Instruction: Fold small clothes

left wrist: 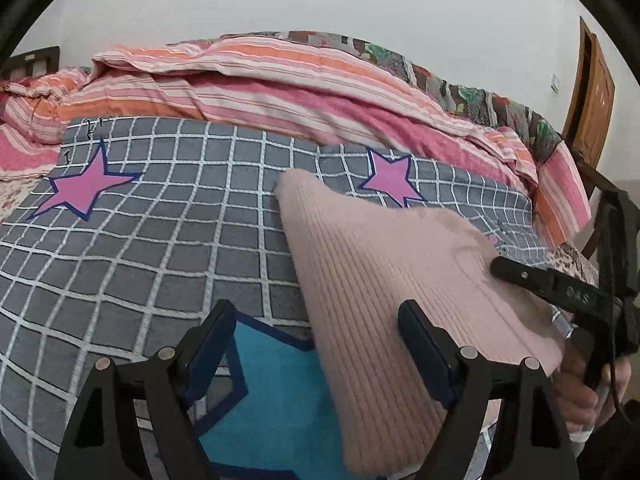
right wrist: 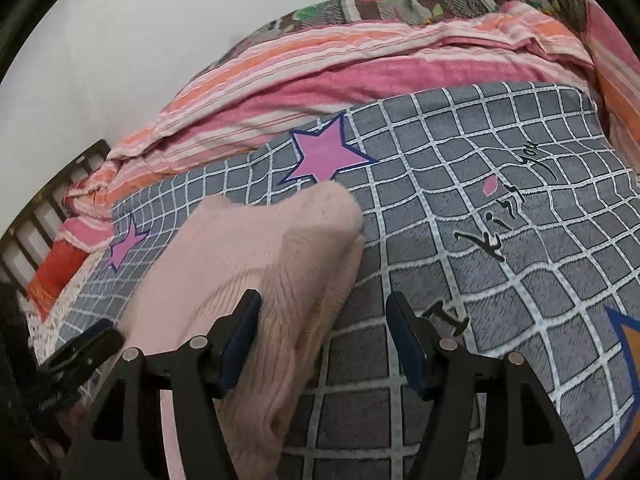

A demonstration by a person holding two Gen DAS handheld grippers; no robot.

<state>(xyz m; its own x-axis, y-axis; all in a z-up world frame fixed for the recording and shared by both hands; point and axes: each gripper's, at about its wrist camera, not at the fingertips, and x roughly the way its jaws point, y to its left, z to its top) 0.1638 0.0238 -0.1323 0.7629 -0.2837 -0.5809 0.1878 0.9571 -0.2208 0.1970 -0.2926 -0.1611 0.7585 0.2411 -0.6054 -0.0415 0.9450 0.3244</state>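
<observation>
A folded pink ribbed knit garment (left wrist: pixel 384 280) lies on a grey checked blanket (left wrist: pixel 160 220) printed with pink stars. My left gripper (left wrist: pixel 316 332) stands open at the garment's near left edge; its right finger (left wrist: pixel 420 336) rests over the knit and its left finger is over the blanket. From the other side, my right gripper (right wrist: pixel 324 324) is open too, with the garment's (right wrist: pixel 256 264) right edge lying between its fingers. One finger of the right gripper (left wrist: pixel 520 274) shows on top of the knit in the left wrist view. The pads press on nothing.
A bunched pink and orange striped quilt (left wrist: pixel 280 88) and a floral cover (left wrist: pixel 460 92) lie behind the blanket. A dark slatted headboard (right wrist: pixel 48 208) and a red pillow (right wrist: pixel 56 272) are at the left. A wooden door (left wrist: pixel 592 92) stands far right. A hand (left wrist: pixel 580 392) holds the right gripper.
</observation>
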